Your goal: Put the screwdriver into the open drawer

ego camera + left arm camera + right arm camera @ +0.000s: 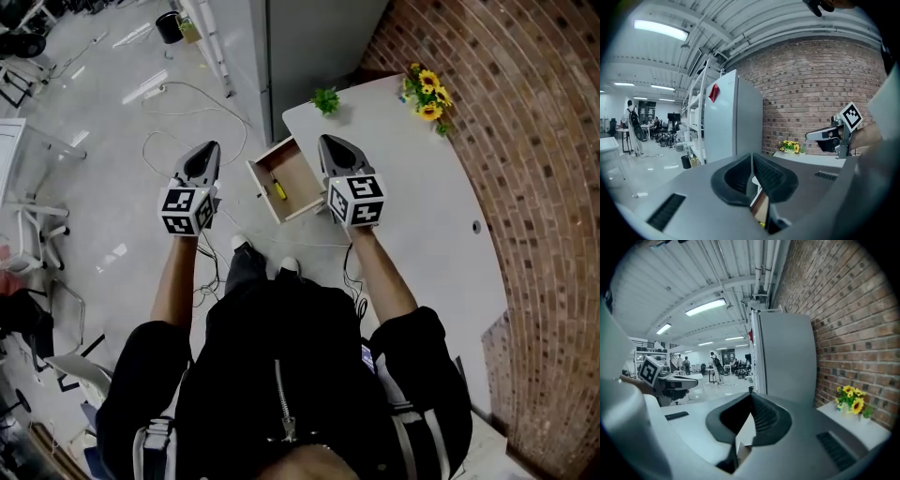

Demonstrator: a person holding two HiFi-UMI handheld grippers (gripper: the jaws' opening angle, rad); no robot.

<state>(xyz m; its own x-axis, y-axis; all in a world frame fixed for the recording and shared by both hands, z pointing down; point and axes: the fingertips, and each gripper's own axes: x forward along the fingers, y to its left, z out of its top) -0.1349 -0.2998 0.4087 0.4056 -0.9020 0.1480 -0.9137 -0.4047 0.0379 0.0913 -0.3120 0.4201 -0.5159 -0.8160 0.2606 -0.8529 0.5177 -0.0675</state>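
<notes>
Surface [403,178]: white, curved edge, set against a brick wall. Nearest the head camera, the left gripper [208,155] and right gripper [336,150] are held up side by side. Each has its 2 jaws fully together, with nothing between them. Below and between the 2 grippers, the open drawer [298,176] projects from the surface edge. The screwdriver [278,189] lies flat inside it, toward the side nearer the left gripper. It is a short tool with a yellow handle; the shaft is too small to resolve. Expected handling: light, rigid, not fragile; the smooth handle may slip or roll. Recommended hold: across the middle of the handle. Placement appears complete.
</notes>
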